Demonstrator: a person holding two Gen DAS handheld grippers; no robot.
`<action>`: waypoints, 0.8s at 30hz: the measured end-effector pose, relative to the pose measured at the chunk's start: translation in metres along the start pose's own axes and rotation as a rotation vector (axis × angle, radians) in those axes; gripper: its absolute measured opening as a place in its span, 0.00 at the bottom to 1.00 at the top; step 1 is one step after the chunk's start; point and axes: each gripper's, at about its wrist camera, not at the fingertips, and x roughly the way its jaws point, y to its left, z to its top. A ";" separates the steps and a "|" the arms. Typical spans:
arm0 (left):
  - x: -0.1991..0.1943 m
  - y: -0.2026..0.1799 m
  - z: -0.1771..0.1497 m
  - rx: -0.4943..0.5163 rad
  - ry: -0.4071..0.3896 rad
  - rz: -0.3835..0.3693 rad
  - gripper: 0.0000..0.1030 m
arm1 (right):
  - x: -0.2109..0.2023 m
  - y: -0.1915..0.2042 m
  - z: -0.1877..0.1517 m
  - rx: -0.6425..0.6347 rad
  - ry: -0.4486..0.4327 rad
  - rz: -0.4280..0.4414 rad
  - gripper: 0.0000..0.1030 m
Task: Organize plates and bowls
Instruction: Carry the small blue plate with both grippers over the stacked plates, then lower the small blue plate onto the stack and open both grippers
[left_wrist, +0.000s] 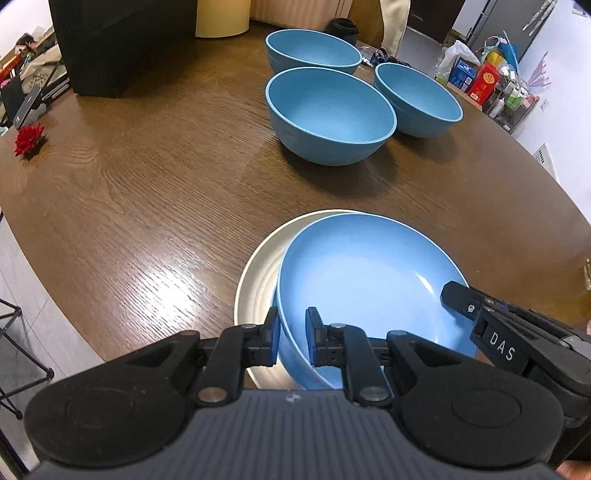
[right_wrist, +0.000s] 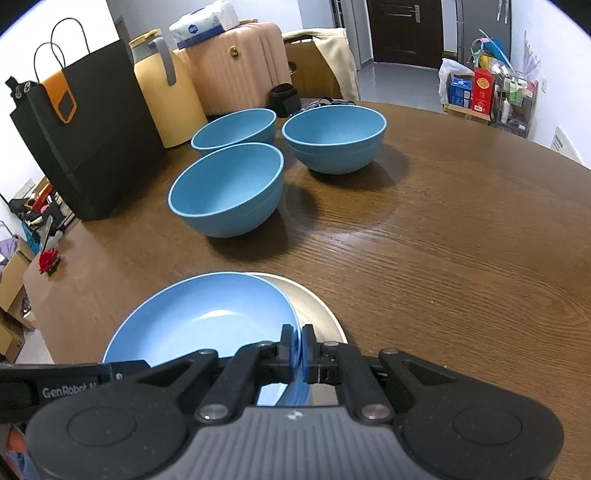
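While both grippers clamp the same blue plate (left_wrist: 362, 284), it sits tilted over a cream plate (left_wrist: 258, 280) at the near edge of the brown wooden surface (left_wrist: 147, 206). The left gripper (left_wrist: 291, 338) has its jaws narrow, one pad outside the plate's near-left rim and one inside, pressing on that rim. The right gripper (right_wrist: 299, 352) pinches the plate's right rim with its jaws almost together; in the left wrist view it comes in from the right, its black finger lying on the plate's inner face. Whether the blue plate touches the cream one I cannot tell; the cream plate shows past it on the left in the left wrist view and on the right in the right wrist view.

Farther back stand three blue bowls, upright and empty, close together: the nearest bowl (left_wrist: 330, 116), a bowl (left_wrist: 419, 99) to its right, and a far bowl (left_wrist: 312, 51) behind. At the far left stand a black paper bag (right_wrist: 88, 147) and, beside it, a yellow jug (right_wrist: 168, 96). A red flower (left_wrist: 28, 139) lies near the surface's left edge, well apart from the dishes.
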 end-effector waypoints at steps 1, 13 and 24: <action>0.002 0.000 -0.001 0.006 -0.002 0.004 0.14 | 0.002 0.000 -0.001 -0.004 0.002 -0.002 0.04; 0.022 -0.004 -0.008 0.074 -0.025 0.037 0.15 | 0.022 0.004 -0.014 -0.061 0.004 -0.023 0.04; 0.024 -0.013 -0.012 0.170 -0.059 0.055 0.16 | 0.020 0.003 -0.017 -0.093 -0.016 -0.032 0.04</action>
